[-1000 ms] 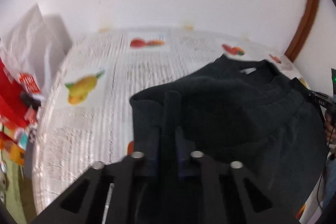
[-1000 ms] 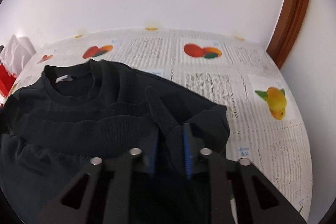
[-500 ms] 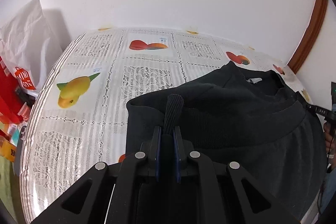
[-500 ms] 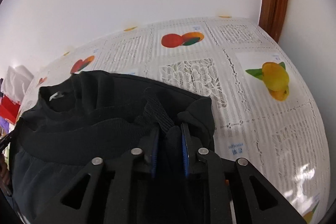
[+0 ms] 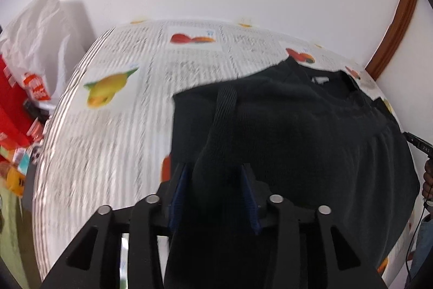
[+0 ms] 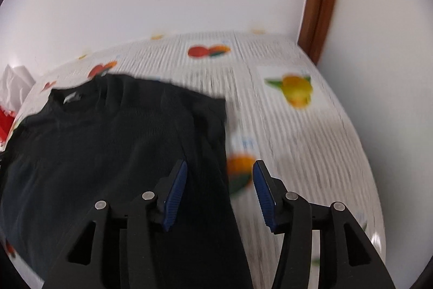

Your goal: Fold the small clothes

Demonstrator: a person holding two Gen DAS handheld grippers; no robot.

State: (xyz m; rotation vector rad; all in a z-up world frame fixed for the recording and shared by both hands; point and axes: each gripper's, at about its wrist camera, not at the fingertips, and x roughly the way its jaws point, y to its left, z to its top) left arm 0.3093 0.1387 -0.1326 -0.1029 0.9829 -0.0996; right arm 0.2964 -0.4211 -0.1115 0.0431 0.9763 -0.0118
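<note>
A white wall backs the fruit-print tablecloth (image 6: pixel 297 132), where the black shirt (image 6: pixel 113 142) lies doubled over. The left gripper (image 5: pixel 213 191) stands spread, a sleeve bunched loosely between its jaws; the right gripper (image 6: pixel 220 190) gapes empty over the shirt's edge. This fold looks finished; next comes regripping for another.

Black sweatshirt (image 5: pixel 311 132), partly folded.
Lies spread at centre-right of the frame, neckline with white label toward the upper right, ribbed cuff raised at centre.
</note>
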